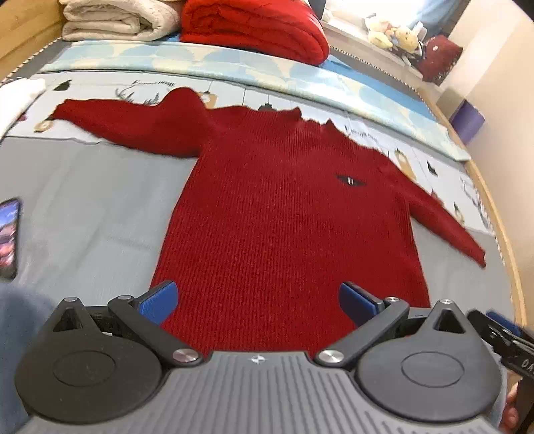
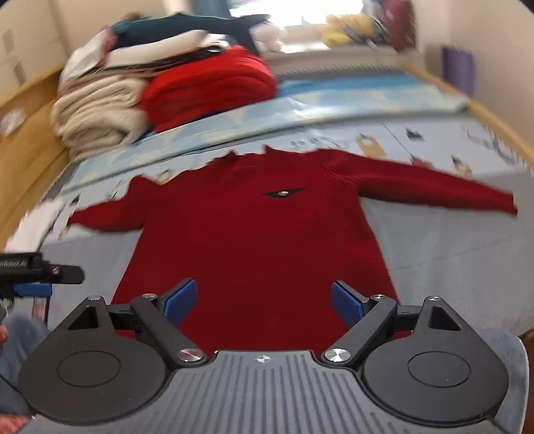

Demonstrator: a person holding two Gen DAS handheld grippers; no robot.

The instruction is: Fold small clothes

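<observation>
A bed point(image 1: 100, 207) with a grey sheet fills both views, a pale blue patterned blanket point(image 1: 233, 71) lying across its far part and a wooden frame along the sides. At the head sit a folded cream quilt point(image 1: 116, 20) and, just beside it, a folded red quilt point(image 1: 253, 30). A red ribbed sweater point(image 1: 283, 207) lies flat, front up, in the middle of the bed, both sleeves spread outward and a small dark badge point(image 1: 350, 181) on its chest. The left gripper point(image 1: 258, 300) hangs above the sweater's hem, jaws wide with nothing between them. The right gripper point(image 2: 263, 300) hangs over the hem too, jaws wide and empty. A phone point(image 1: 9, 237) lies at the bed's left edge.
</observation>
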